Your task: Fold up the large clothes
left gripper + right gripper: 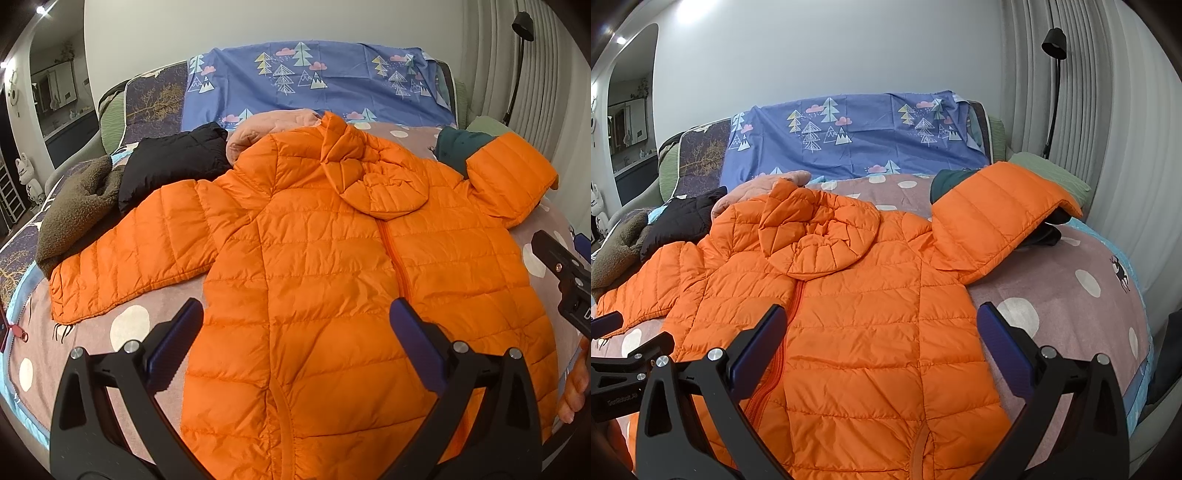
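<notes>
An orange quilted hooded jacket (314,258) lies front up and zipped on the bed, hood folded down over its chest. Its left sleeve (129,254) stretches flat to the left. The other sleeve (997,210) rests raised on a dark pile at the right. My left gripper (295,314) hovers open over the jacket's lower body, left of the zipper, holding nothing. My right gripper (881,317) hovers open over the jacket's lower right half (879,350), also holding nothing. The right gripper's body (565,280) shows at the right edge of the left wrist view.
A brown fleece garment (77,210), a black puffer (173,158) and a pink garment (266,129) are piled at the back left. A dark green garment (461,147) lies back right. The spotted bedspread (1052,295) is bare right of the jacket. A black lamp (1054,48) stands by the curtain.
</notes>
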`<control>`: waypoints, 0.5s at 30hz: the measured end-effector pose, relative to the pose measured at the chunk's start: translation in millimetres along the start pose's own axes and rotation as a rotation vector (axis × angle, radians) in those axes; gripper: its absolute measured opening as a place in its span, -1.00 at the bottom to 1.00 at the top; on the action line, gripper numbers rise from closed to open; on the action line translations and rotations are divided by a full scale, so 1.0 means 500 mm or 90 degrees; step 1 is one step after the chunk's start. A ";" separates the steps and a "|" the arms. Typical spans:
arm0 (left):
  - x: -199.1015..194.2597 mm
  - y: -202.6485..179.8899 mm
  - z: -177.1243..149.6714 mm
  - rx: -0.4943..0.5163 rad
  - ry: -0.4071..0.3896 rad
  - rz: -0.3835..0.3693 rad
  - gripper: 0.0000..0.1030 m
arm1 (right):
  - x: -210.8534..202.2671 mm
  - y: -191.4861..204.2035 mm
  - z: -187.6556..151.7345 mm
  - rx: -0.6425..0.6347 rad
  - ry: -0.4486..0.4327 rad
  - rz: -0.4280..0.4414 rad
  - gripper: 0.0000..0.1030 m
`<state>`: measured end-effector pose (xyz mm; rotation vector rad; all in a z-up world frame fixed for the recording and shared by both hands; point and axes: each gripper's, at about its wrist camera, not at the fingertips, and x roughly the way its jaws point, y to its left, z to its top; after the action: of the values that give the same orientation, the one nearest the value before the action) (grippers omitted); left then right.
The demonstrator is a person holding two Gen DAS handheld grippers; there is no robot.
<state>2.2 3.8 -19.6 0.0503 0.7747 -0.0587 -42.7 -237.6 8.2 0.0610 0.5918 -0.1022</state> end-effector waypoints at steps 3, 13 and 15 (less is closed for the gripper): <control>-0.001 0.003 -0.001 0.000 -0.002 0.002 0.96 | -0.004 0.000 0.003 -0.001 -0.003 -0.002 0.97; 0.005 0.010 0.000 -0.001 0.008 0.006 0.96 | 0.012 0.006 0.001 -0.019 0.052 -0.023 0.97; 0.008 0.010 -0.001 -0.003 0.012 0.007 0.96 | 0.019 0.007 -0.001 -0.023 0.065 -0.033 0.97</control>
<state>4.9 8.8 -22.6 0.0508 0.7933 -0.0462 -34.8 -235.1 2.7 0.0159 0.6979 -0.1388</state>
